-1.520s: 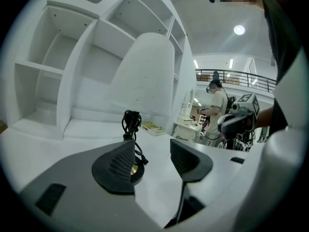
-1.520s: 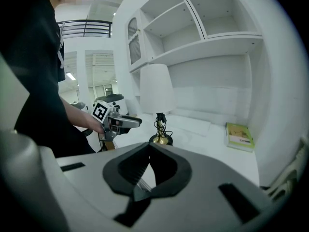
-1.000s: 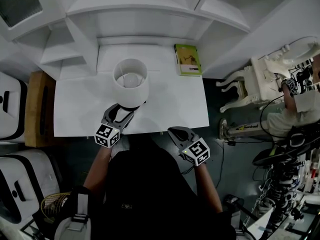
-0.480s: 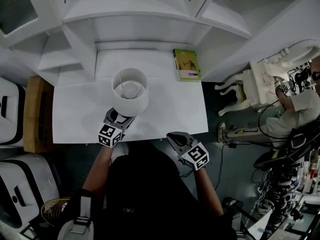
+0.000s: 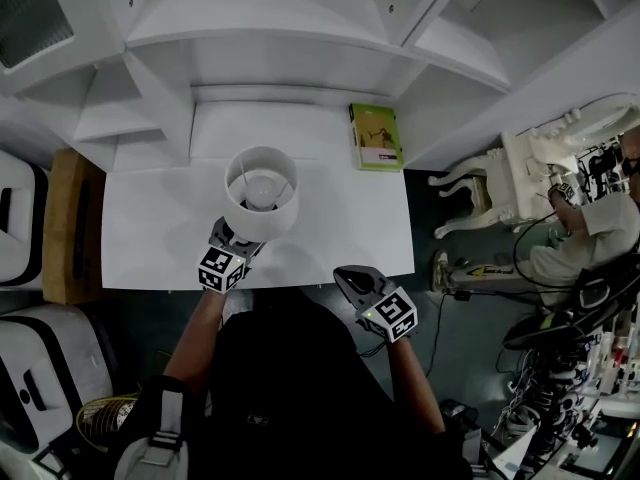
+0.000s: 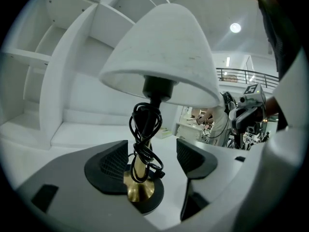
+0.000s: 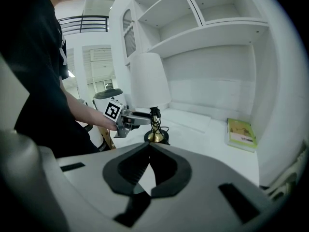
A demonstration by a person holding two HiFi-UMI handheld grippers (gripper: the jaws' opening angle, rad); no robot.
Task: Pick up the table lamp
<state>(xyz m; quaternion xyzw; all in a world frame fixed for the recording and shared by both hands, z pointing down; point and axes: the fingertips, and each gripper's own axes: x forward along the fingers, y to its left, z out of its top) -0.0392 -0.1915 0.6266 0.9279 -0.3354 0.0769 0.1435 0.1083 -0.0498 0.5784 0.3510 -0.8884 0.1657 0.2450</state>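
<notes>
A table lamp (image 5: 261,192) with a white shade stands on the white table (image 5: 340,218). In the left gripper view its brass stem (image 6: 140,170) rises from a dark round base (image 6: 145,199), and a black cord (image 6: 145,129) is wound round the stem. My left gripper (image 6: 152,151) reaches in under the shade (image 6: 161,57). Its jaws are opening, with the stem between them, close to the left pad and clear of the right one. In the head view the shade hides its tips (image 5: 243,240). My right gripper (image 5: 347,276) hovers at the table's near edge, shut and empty (image 7: 147,146).
A green book (image 5: 376,136) lies at the back right of the table. White shelving (image 5: 300,28) rises behind and to the left. A wooden stand (image 5: 62,228) is at the left, an ornate white chair (image 5: 500,183) and a seated person (image 5: 580,248) at the right.
My left gripper has slid forward under the lamp shade, so less of its jaws shows in the head view. The right gripper has stayed at the table's edge.
</notes>
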